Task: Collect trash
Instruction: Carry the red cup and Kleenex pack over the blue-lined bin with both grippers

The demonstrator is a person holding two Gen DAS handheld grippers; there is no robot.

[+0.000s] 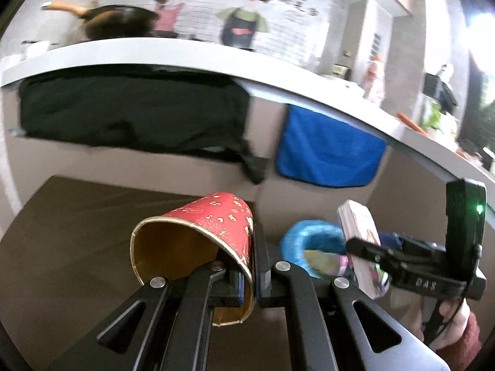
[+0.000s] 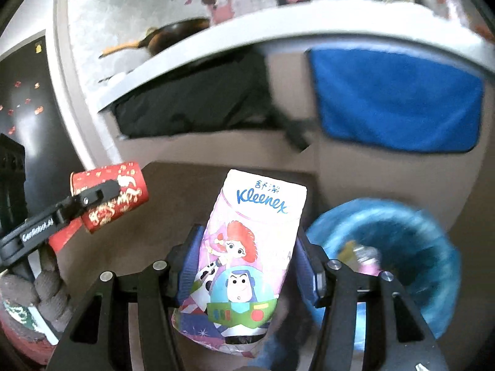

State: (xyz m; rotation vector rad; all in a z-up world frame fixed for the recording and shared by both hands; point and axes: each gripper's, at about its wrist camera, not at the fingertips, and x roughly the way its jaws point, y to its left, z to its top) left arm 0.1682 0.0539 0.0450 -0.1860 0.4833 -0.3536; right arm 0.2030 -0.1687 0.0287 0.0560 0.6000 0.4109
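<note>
Fingers [image 1: 259,266] on conical paper cup [image 1: 198,241]

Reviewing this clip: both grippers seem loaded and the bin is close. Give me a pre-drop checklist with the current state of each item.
1. Left gripper shut on the red paper cup, pinching its wall near the rim: ok.
2. Right gripper shut on the Kleenex pack, clamped across its width: ok.
3. Blue-lined trash bin open, some trash already inside: ok.
4. Pack directly over the bin mouth: not ok, it sits left of the bin.
5. Cup over the bin: not ok, also left of it.
6. Room left in the bin: cannot tell, blurred.
</note>
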